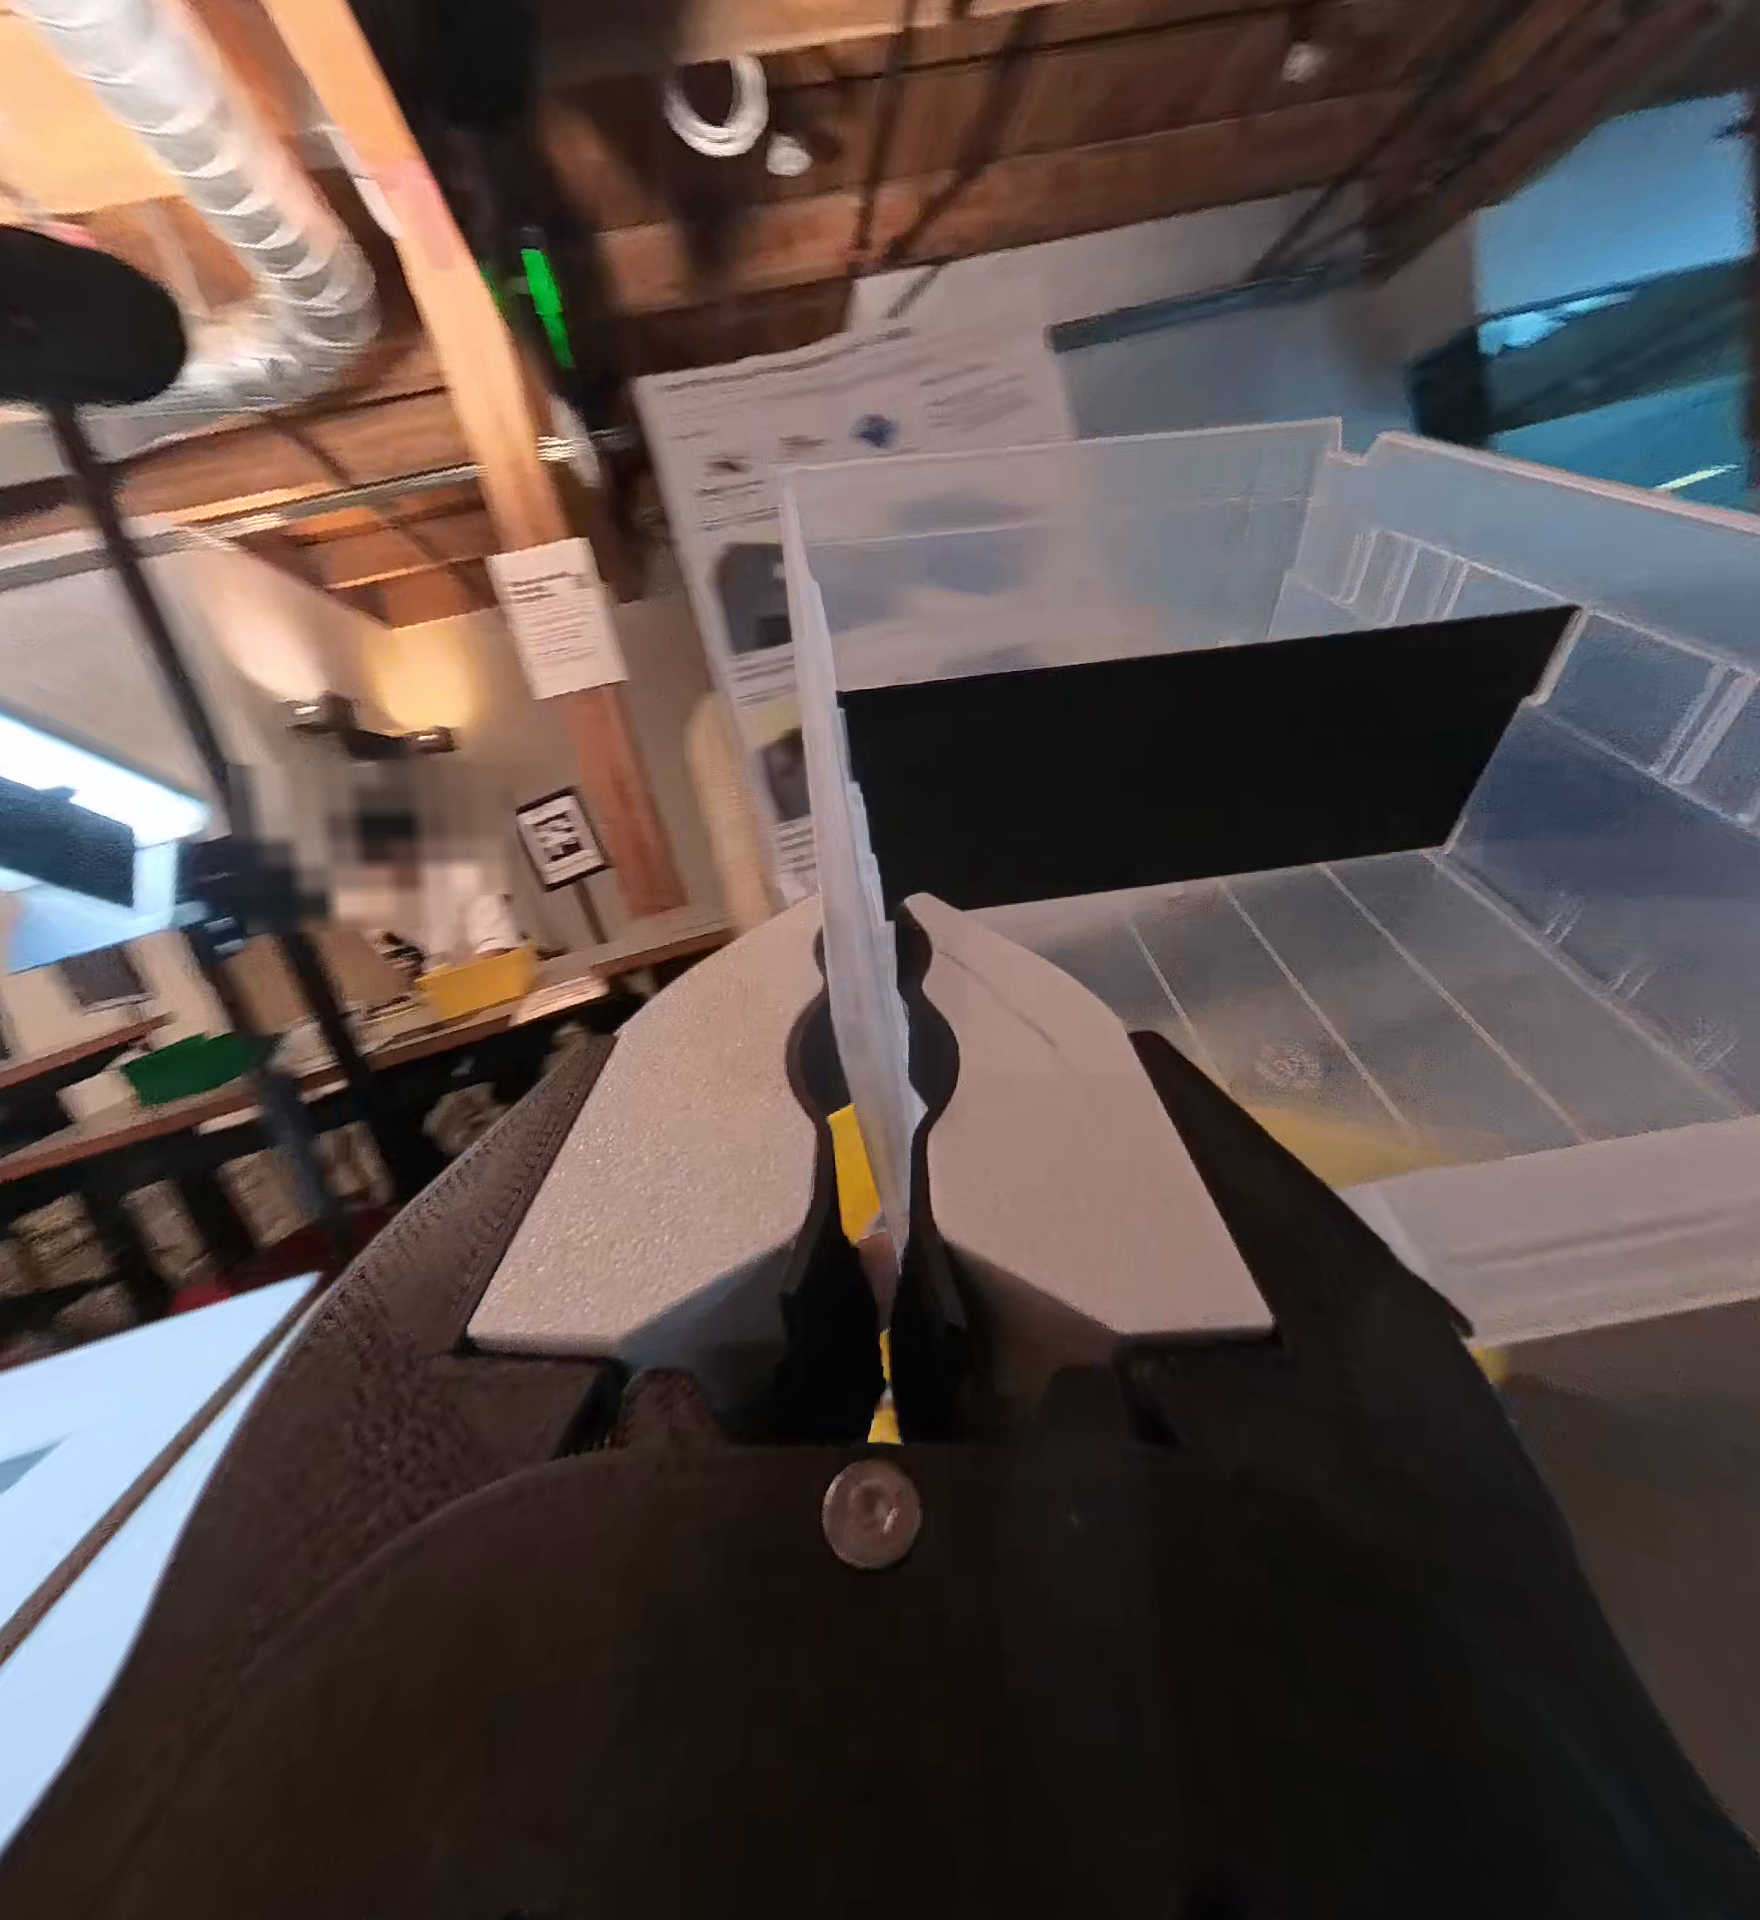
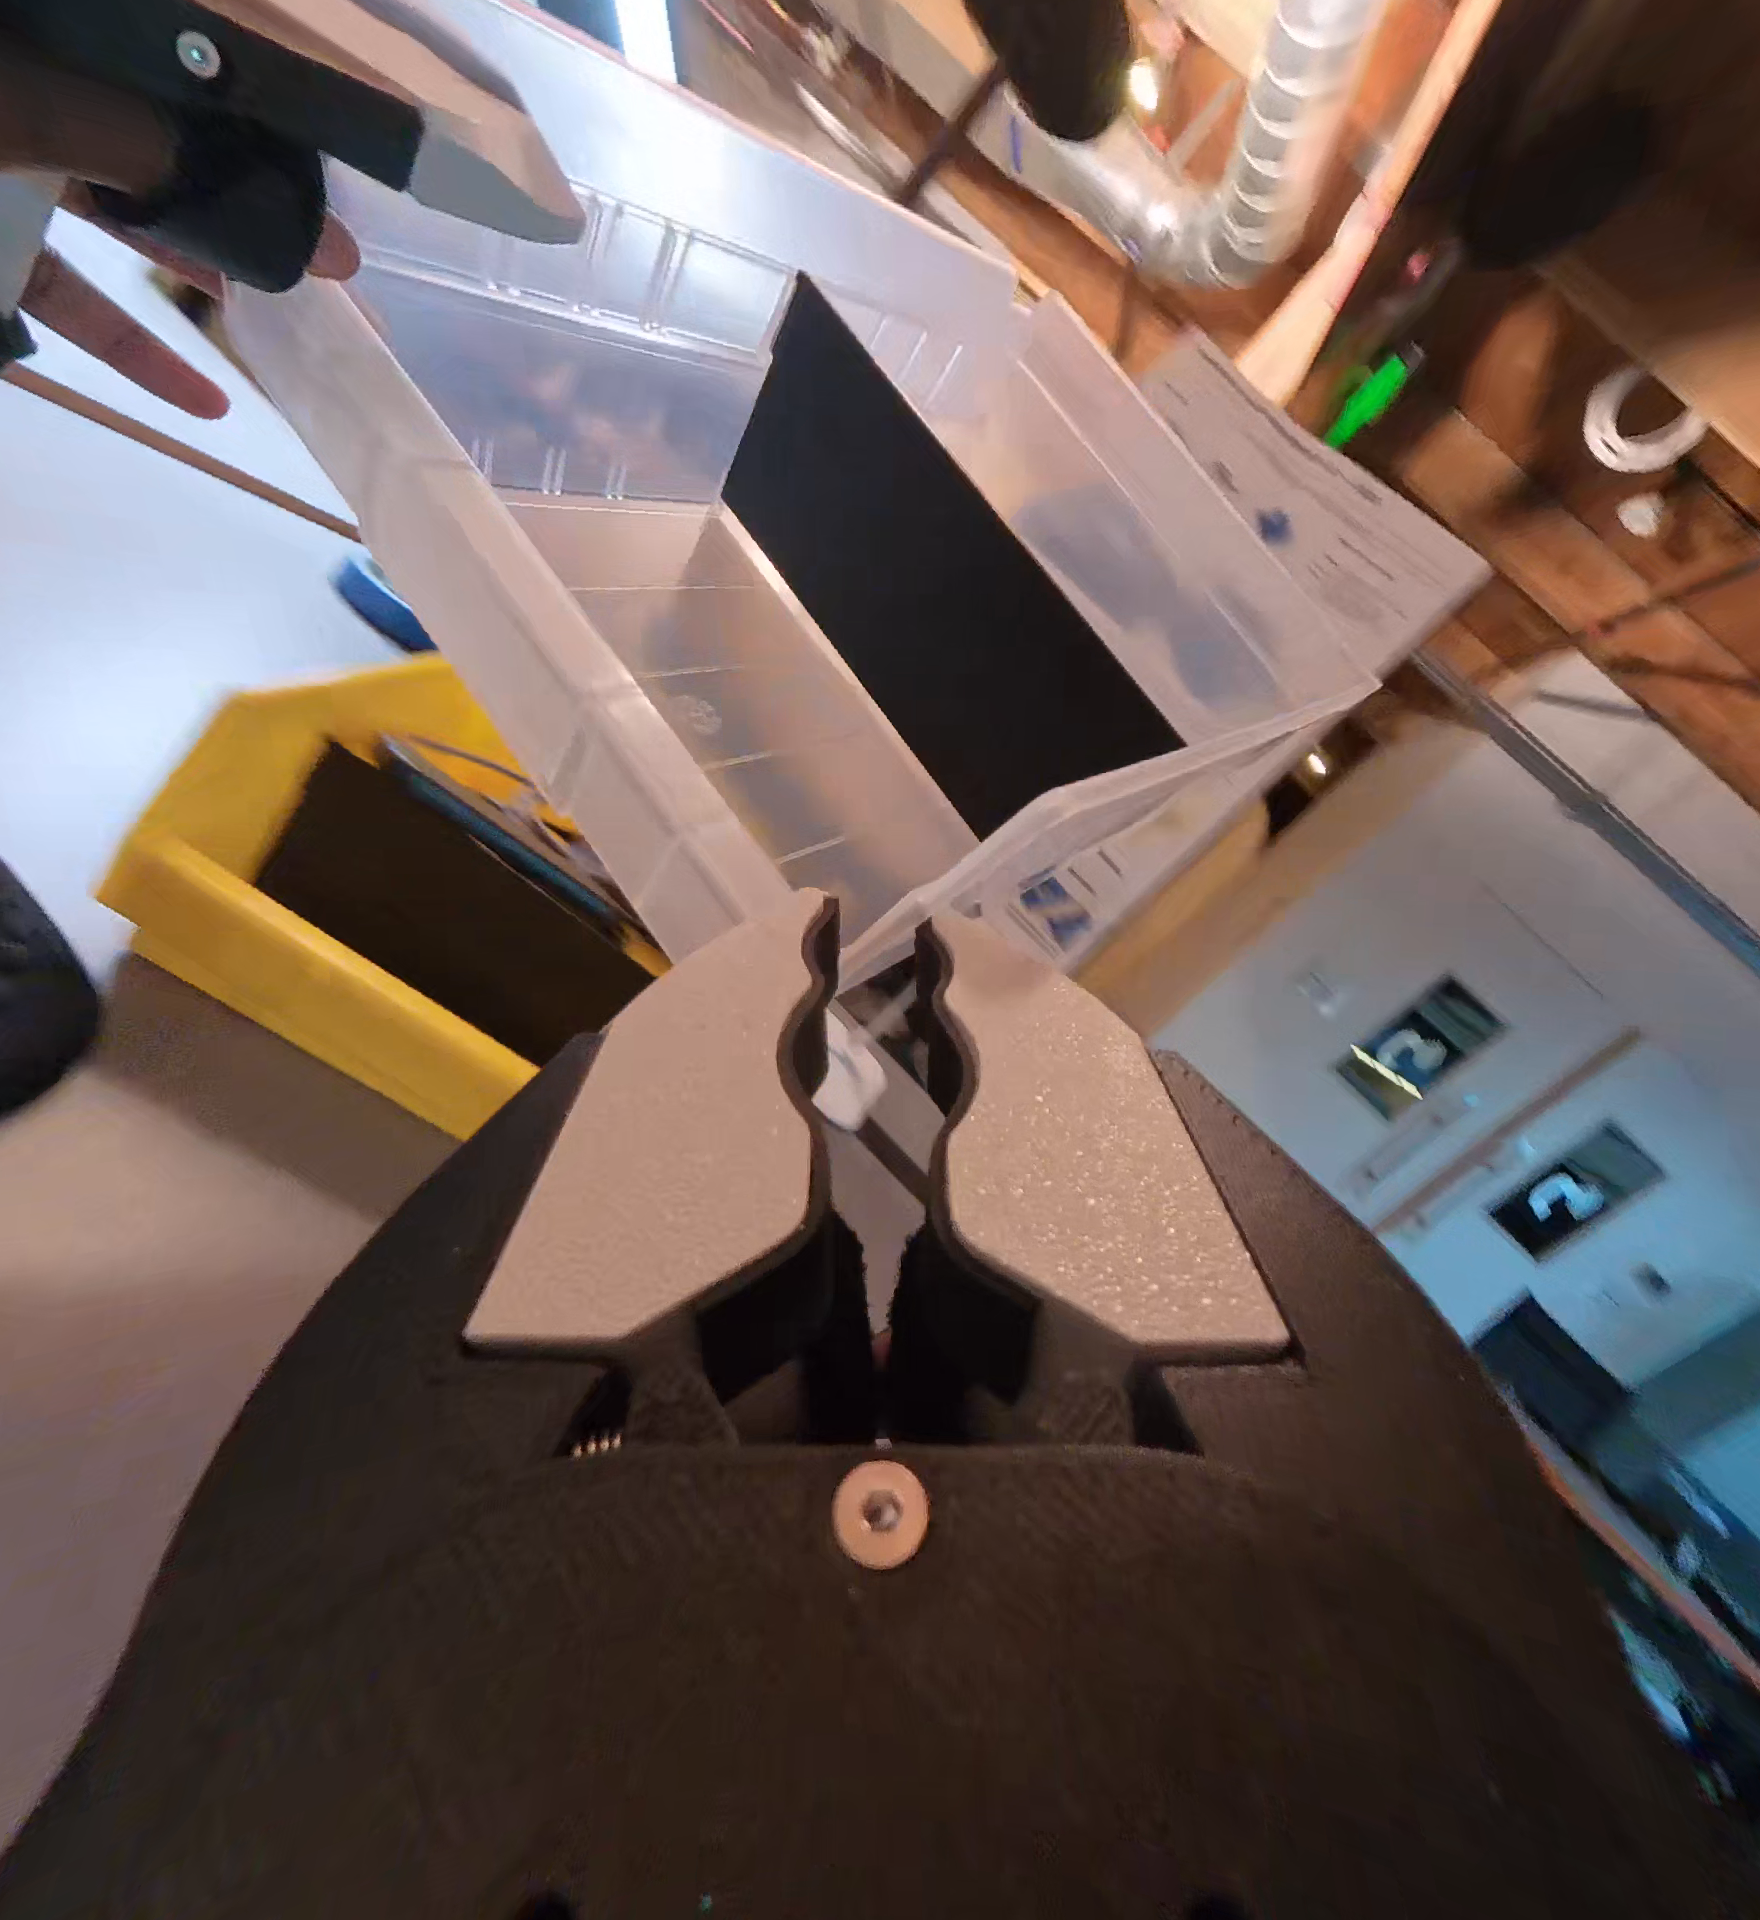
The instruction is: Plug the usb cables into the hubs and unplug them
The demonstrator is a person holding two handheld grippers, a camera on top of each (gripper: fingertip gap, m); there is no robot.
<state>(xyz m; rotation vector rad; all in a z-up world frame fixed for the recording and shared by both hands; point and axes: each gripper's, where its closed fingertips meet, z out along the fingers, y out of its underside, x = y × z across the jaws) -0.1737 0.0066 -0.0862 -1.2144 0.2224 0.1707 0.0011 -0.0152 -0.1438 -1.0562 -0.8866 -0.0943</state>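
Observation:
Both grippers hold one clear plastic bin (image 1: pixel 1478 987) off the table, tilted. My left gripper (image 1: pixel 881 925) is shut on one thin side wall of it, which runs up between the fingers. My right gripper (image 2: pixel 876 935) is shut on the rim of the opposite wall of the bin (image 2: pixel 502 623). A black divider panel (image 2: pixel 917 623) stands across the inside of the bin and also shows in the left wrist view (image 1: pixel 1167 758). The bin's floor looks bare. No usb cable or hub shows clearly. The left gripper (image 2: pixel 502 197) also shows at the far rim, held by a person's hand (image 2: pixel 128 343).
A yellow bin (image 2: pixel 263 966) with dark contents and a thin cable sits below the clear bin, by the white table top (image 2: pixel 76 582). A blue tape roll (image 2: pixel 377 603) lies on the table. The white table edge (image 1: pixel 45 1475) shows at lower left. A black stand (image 1: pixel 24 312) rises at the left.

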